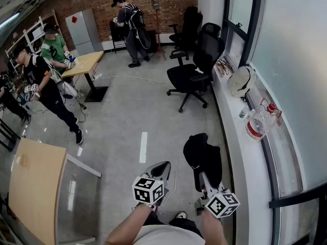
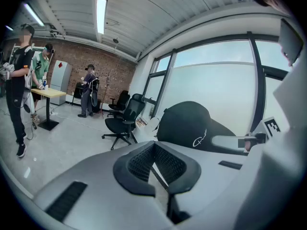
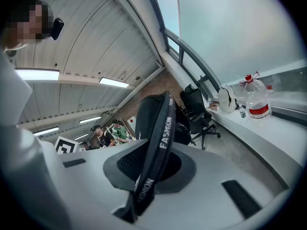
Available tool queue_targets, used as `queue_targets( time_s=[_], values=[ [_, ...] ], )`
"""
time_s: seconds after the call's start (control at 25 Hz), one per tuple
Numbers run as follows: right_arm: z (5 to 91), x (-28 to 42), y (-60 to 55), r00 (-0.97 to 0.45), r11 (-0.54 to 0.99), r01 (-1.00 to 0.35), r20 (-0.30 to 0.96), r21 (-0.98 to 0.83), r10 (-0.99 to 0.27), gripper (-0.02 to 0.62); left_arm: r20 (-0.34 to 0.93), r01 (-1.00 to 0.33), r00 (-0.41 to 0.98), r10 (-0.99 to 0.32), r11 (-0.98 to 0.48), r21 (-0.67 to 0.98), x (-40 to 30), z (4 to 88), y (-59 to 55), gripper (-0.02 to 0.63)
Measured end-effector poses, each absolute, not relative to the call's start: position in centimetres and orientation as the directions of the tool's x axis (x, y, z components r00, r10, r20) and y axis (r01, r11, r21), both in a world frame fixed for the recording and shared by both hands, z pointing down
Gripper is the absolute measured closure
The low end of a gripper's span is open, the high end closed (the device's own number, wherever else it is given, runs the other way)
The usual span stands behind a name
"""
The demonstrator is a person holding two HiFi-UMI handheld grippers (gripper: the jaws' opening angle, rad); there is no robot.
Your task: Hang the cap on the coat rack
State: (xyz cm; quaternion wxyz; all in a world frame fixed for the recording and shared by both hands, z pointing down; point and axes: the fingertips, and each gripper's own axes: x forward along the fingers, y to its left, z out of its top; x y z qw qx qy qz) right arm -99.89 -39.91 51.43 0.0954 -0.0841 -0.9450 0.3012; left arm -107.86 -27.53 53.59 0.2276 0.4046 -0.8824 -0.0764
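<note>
The right gripper (image 3: 158,150) is pinching the black cap (image 3: 149,113) by a band printed FASHION, lettering that only its own view is showing. The left gripper's (image 2: 154,150) jaws are pressing together on nothing, and its view is catching white embroidery on the crown. From the head view, the cap is hanging above the floor, beside the windowsill (image 1: 237,147).

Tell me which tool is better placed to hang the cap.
Right. The right tool grips the cap by its strap; the left tool is shut and empty.
</note>
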Motion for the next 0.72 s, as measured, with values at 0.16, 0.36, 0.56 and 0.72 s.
queue_targets(
  time_s=[0.16, 0.36, 0.56, 0.72],
  values=[
    [50.7, -102.3, -39.0, -0.972, 0.815, 0.083, 0.134, -0.574, 0.194, 0.562, 0.332, -0.693, -0.554, -0.763, 0.644, 0.322, -109.7, 53.1, -26.9, 0.601],
    [49.6, -104.2, -37.3, -0.976, 0.847, 0.072, 0.136, -0.526, 0.167, 0.562, 0.322, -0.722, -0.536, -0.78, 0.622, 0.305, -111.0, 52.7, -25.7, 0.602],
    [48.6, -105.5, -36.1, -0.984, 0.832, 0.073, 0.097, -0.551, 0.151, 0.562, 0.301, -0.721, -0.54, -0.786, 0.617, 0.316, -112.5, 52.1, -24.1, 0.602],
    [48.4, -106.1, -34.3, -0.977, 0.819, 0.109, 0.089, -0.564, 0.191, 0.561, 0.293, -0.716, -0.547, -0.784, 0.62, 0.321, -113.3, 52.0, -22.7, 0.602]
  ],
)
